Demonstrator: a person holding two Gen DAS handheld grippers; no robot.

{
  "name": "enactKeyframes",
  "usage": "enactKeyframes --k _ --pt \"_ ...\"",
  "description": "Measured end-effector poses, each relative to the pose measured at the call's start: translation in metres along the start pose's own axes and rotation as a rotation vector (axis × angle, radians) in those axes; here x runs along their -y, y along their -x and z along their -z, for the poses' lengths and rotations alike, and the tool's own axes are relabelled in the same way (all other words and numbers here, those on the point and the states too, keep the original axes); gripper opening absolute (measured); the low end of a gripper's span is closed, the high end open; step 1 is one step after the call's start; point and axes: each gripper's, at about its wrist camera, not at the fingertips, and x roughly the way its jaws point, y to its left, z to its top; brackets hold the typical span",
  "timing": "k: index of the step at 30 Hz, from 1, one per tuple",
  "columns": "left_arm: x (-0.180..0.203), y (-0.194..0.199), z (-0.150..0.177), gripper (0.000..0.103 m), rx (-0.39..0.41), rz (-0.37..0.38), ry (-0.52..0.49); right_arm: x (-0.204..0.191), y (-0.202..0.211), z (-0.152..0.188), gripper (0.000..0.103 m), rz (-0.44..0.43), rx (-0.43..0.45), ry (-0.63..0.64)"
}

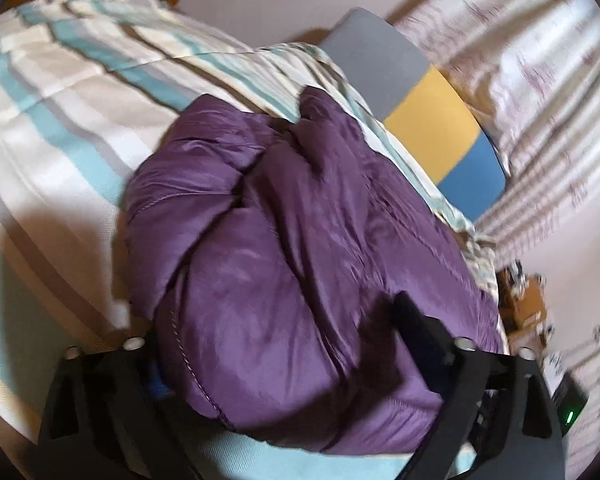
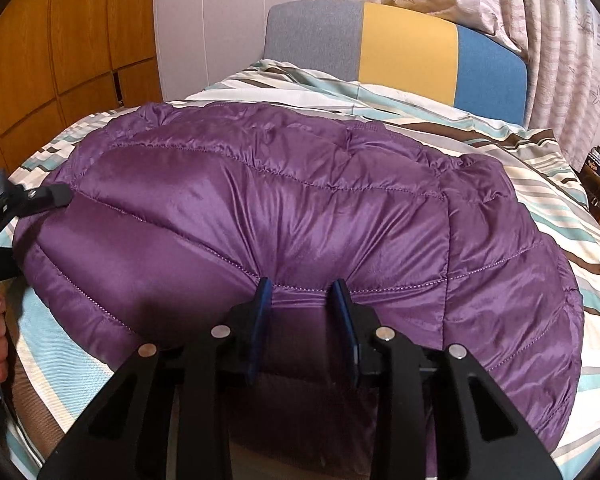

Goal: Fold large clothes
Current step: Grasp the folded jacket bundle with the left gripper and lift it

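Bed with striped cover (image 2: 500,152), headboard (image 2: 404,56) in 3 colour blocks at far end. Purple quilted jacket (image 2: 280,200) spread across the cover, puffed. Right gripper (image 2: 304,292) at near hem, its 2 blue pads pinching a fold of the jacket. Left gripper (image 1: 284,344) at jacket's left edge, fingers wide apart, straddling fabric; whether they press on it is unclear.
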Motion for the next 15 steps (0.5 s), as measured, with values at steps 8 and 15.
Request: enactKeyframes --k 8,15 --pt "-0.016 0.0 -0.004 0.06 0.018 0.041 0.222 0.001 0.003 0.002 0.031 -0.004 0.01 -0.004" --pt "0.005 0.013 -0.003 0.03 0.077 -0.02 0.161 0.0 0.004 0.003 0.031 -0.001 0.01 -0.002"
